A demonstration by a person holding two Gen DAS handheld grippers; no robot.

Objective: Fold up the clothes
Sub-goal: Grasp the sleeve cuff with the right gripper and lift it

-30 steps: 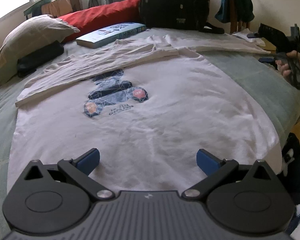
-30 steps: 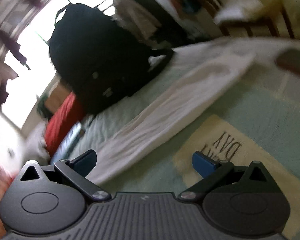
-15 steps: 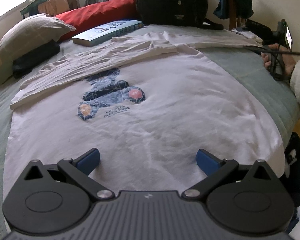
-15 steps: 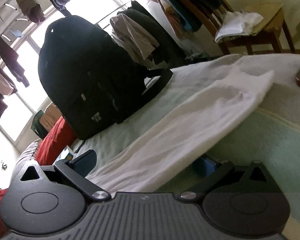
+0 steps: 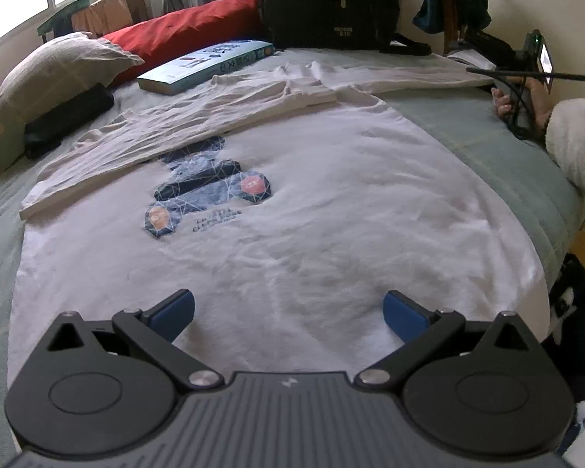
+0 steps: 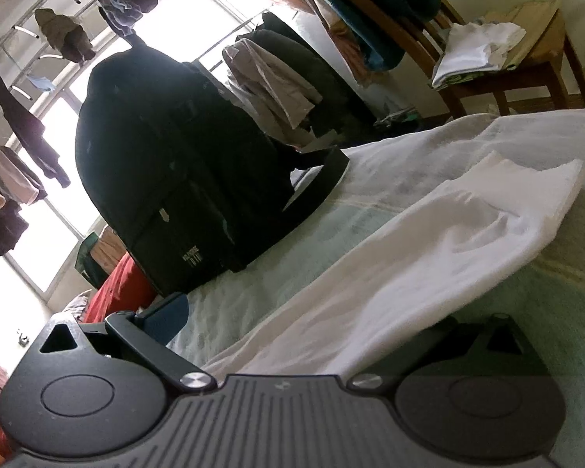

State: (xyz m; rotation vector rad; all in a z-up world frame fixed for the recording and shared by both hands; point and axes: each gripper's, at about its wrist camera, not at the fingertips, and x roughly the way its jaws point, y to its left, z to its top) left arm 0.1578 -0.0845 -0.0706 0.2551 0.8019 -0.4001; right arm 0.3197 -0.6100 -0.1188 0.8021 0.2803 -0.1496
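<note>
Left gripper (image 5: 288,312) is spread wide, both blue pads hanging just over the near hem of the white long-sleeve shirt (image 5: 292,210) and holding nothing. The shirt lies flat, print side up, on the bed (image 5: 503,156), long axis running away from the gripper: hem nearest, collar at the far end by the black backpack (image 5: 327,4). Fabric looks like soft cotton knit, lightly creased, with a dark blue geometric graphic (image 5: 210,191) carrying two orange-red spots. One sleeve (image 5: 167,136) is folded diagonally across the chest, its cuff pointing to the left edge. The other sleeve (image 5: 405,78) stretches straight out to the right.

Right gripper (image 6: 288,327) sits at the end of that outstretched sleeve (image 6: 429,257), the cloth draped between its parted fingers and covering the right one. Can't tell if it's pinching anything yet; the visible left pad (image 6: 167,314) stands apart from the fabric.

Around the shirt: pale green bedspread, a teal hardcover book (image 5: 206,66) beside the collar, a beige pillow (image 5: 54,78), a red bolster (image 5: 187,35), and a wooden chair (image 6: 503,66) with folded laundry.
</note>
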